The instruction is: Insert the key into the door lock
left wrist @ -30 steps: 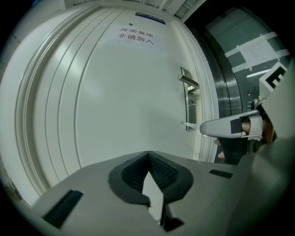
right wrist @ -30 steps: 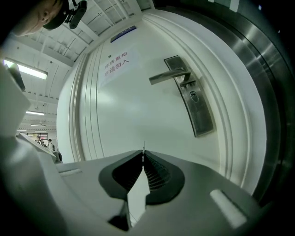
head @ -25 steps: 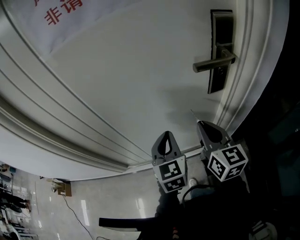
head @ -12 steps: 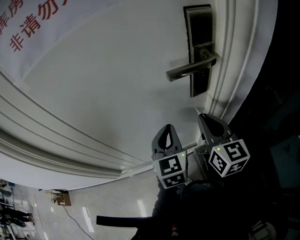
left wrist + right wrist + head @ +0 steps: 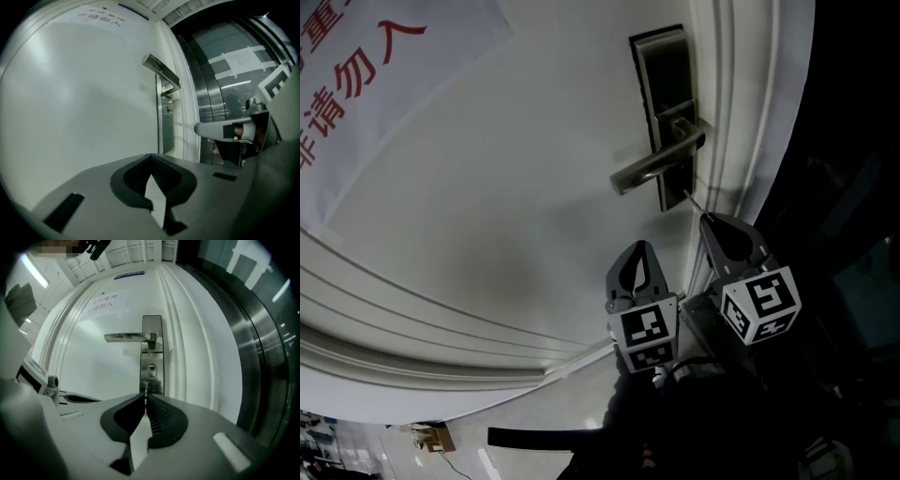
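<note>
As I read the head view, the white door [image 5: 534, 187] fills most of the field, with a paper notice [image 5: 366, 84] in red print at its upper left. Left hand-held gripper [image 5: 639, 246]: clenched, jaws meeting at the tips with nothing between them, held off the door. Right hand-held gripper [image 5: 705, 218]: grasping the key, just beside the left one and nearer the door edge. Lock plate [image 5: 664, 94]: dark metal, upright, carrying the lever handle [image 5: 652, 167]. Key [image 5: 693, 200]: a thin blade projecting from the right jaws, tip just short of the plate's lower end. Keyhole [image 5: 151, 370]: under the lever, above the key tip.
</note>
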Tool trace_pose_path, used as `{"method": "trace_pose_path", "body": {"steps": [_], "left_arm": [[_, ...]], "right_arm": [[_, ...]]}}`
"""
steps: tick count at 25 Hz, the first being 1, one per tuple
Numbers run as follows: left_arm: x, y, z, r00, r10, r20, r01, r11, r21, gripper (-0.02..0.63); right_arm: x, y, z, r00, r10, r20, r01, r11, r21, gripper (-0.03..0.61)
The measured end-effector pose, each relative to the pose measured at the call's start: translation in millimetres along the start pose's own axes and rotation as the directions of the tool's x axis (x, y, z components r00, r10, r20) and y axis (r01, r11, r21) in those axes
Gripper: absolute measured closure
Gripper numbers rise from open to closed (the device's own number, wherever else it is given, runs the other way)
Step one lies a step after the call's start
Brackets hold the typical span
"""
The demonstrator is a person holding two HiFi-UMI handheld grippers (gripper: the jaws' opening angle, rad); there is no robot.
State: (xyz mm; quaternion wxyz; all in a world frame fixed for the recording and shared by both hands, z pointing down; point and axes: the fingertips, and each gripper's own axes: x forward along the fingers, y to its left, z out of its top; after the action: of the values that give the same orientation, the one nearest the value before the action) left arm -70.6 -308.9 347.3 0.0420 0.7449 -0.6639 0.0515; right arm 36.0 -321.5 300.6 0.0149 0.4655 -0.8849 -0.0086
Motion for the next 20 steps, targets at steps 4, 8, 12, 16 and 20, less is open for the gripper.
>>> {"method": "trace_pose_path", "body": {"steps": [4, 8, 12, 16, 20], "left_arm": [[6, -4, 1, 0.999, -0.048, 0.009, 0.048, 0.999, -0.010, 0.612], [10, -11, -4, 0.996, -0.082, -0.018, 0.082, 0.996, -0.019, 0.612], [15, -17, -3, 0.992, -0.128, -0.021, 0.127, 0.991, -0.031, 0.612], [16, -20, -5, 0.988, -0.152, -0.028, 0.150, 0.988, -0.047, 0.612], [17, -20, -6, 0.987, -0.159, -0.032, 0.158, 0.986, -0.045, 0.612]], "right_arm": [[3, -9, 15, 0.999, -0.051, 0.007, 0.051, 0.988, -0.149, 0.566], [3, -15, 28, 0.994, -0.113, -0.004, 0.103, 0.921, -0.375, 0.566], [9, -15, 32, 0.984, -0.176, -0.014, 0.126, 0.755, -0.644, 0.566], [16, -10, 36, 0.980, -0.200, -0.006, 0.116, 0.590, -0.799, 0.566], [21, -7, 39, 0.976, -0.218, 0.010, 0.112, 0.459, -0.881, 0.566]]}}
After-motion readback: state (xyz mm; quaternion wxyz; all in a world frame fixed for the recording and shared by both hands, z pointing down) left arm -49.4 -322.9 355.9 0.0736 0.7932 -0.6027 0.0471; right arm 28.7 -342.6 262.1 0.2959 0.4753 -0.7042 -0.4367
